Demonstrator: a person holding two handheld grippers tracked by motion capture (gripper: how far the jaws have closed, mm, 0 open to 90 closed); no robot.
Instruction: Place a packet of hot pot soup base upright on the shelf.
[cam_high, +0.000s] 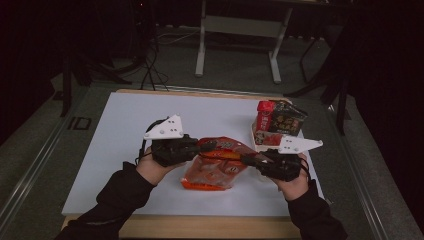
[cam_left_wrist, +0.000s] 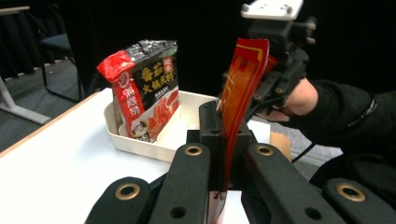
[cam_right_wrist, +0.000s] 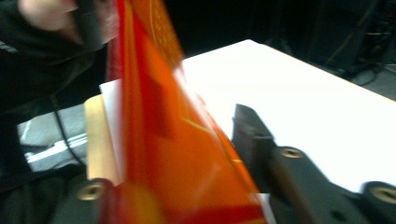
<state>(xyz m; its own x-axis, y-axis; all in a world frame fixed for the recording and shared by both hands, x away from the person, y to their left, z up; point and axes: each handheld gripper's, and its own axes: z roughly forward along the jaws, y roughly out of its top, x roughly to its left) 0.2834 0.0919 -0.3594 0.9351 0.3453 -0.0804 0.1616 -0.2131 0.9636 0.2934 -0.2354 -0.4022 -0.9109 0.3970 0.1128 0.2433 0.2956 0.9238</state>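
Note:
An orange-red plastic pouch (cam_high: 215, 167) hangs between both grippers, just above the white table top. My left gripper (cam_high: 207, 146) is shut on its left edge; in the left gripper view the jaws (cam_left_wrist: 226, 130) clamp the thin pouch (cam_left_wrist: 243, 79) edge-on. At the pouch's right edge my right gripper (cam_high: 247, 160) is closed on it. In the right gripper view the blurred pouch (cam_right_wrist: 159, 140) stands between that gripper's (cam_right_wrist: 187, 135) jaws and hides the left one. The left gripper view shows the right gripper (cam_left_wrist: 257, 93) gripping the pouch's far end.
A cream tray (cam_high: 257, 145) sits at the table's right side and holds an upright black-and-red packet (cam_high: 280, 120); the tray (cam_left_wrist: 140, 149) and packet (cam_left_wrist: 147, 93) lie just beyond the left gripper. The white board (cam_high: 130, 150) stretches to the left. A desk frame (cam_high: 240, 30) stands behind.

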